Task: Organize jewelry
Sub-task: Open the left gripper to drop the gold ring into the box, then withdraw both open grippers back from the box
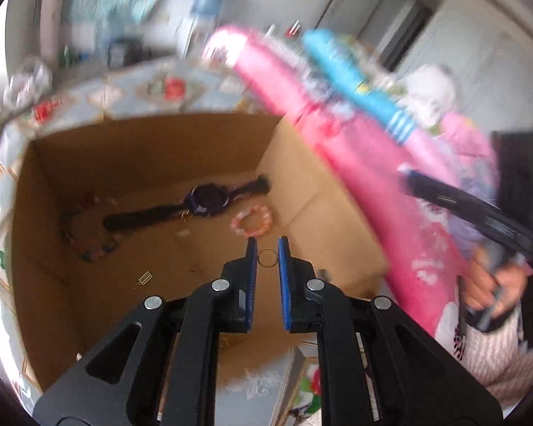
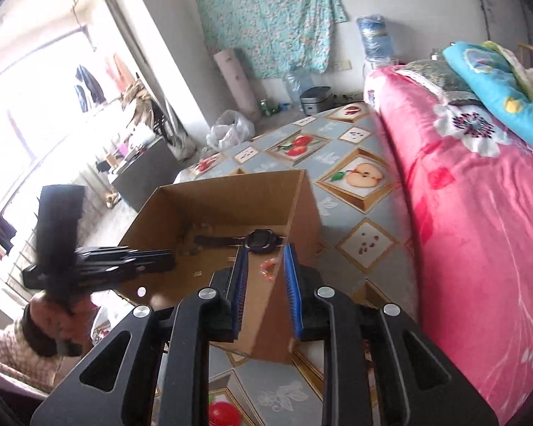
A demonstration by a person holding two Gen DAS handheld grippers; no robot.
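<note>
- The left gripper (image 1: 267,248) hung over the open cardboard box (image 1: 89,163). Its blue pads stood a little apart, with a thin metal ring (image 1: 267,258) showing in the gap. I could not tell if the pads pinched the ring or if it lay on the box floor.
- The right gripper (image 2: 265,252) pointed at the same box from the near side. Its jaws stood a little way open, and nothing was held between them.
- Inside the box lay a dark watch (image 1: 202,200) with its strap stretched out flat.
- Just beside the watch lay a small pink bracelet (image 1: 252,220).
- A dark bead necklace (image 1: 89,234) lay curled near the left wall of the box.
- A tiny gold piece (image 1: 145,278) lay alone on the box floor.
- The box sat on a tablecloth (image 2: 351,142) with fruit pictures on it.
- A pink blanket (image 2: 472,220) was piled beside the box, with a blue one (image 2: 494,78) on top.
- The right-wrist view showed a hand (image 2: 58,314) gripping the left gripper's handle.
</note>
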